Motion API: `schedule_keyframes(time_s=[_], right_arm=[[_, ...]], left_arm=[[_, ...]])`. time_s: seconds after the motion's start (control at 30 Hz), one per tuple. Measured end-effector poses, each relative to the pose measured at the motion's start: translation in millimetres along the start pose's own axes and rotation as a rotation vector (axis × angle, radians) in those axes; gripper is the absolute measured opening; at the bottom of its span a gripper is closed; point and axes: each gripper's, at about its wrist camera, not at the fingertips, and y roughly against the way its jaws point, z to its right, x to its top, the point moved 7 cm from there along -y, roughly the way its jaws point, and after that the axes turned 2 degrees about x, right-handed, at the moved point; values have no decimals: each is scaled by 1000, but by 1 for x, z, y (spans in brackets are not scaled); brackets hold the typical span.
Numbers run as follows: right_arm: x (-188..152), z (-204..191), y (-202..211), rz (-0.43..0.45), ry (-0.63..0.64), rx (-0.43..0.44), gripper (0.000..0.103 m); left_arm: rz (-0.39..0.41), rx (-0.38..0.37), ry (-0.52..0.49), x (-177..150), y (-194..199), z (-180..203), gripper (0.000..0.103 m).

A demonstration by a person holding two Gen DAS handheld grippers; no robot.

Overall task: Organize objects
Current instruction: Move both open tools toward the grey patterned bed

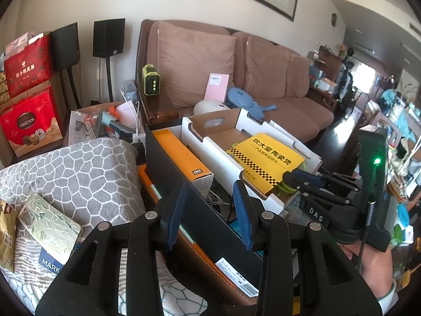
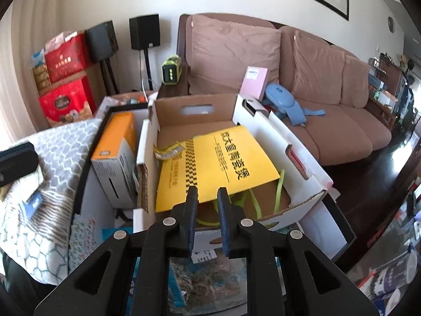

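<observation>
Nearest, the left gripper (image 1: 210, 210) hangs over the near wall of a black box (image 1: 168, 163), its jaws a moderate way apart with nothing pressed between the blue pads; the box edge runs through the gap, and whether a pad brushes it is hard to tell from this angle. To its left a phone case (image 1: 50, 230) with a leaf pattern lies on a grey patterned blanket (image 1: 79, 173).

The right gripper (image 2: 208, 210) has its jaws narrow, a slim gap showing between the pads, and nothing is clamped there. Its tips hover just at the near edge of a yellow booklet (image 2: 218, 166), which lies tilted inside a white cardboard box (image 2: 302, 163) over a lime-green cord (image 2: 279, 194). Left of that box, an orange carton (image 2: 115, 142) rests in the black box.

In the left wrist view a hand (image 1: 373, 271) holds the right gripper from below at the right.

Farther off stands a brown sofa (image 2: 342, 137) carrying a pink box (image 2: 255, 81) and a blue device (image 2: 281, 102). Two black speakers (image 1: 109, 38) and red gift boxes (image 1: 29, 60) sit against the far left wall.
</observation>
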Motion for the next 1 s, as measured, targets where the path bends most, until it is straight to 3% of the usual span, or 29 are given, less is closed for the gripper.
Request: schedule_keyframes(time_s=[0.2,0.33,0.43,0.63,1.0], right_arm=[[9,7,13,62,-23,-30,17],[12,13,20,94,-42,-51,28],[14,16,22,103,-55,-58,30],[15,20,28,131,-71,-71,46],[18,19,34,168,-77,-76,60]], left_arm=[[-17,-7,-19,0,-1,8,38],[-15,1,-24,-1,-1,10,40],[-12,7,-20,-1,1,7,41],[-3,35,-4,-1,3,-4,48],[8,58,29,-1,11,-23,55]])
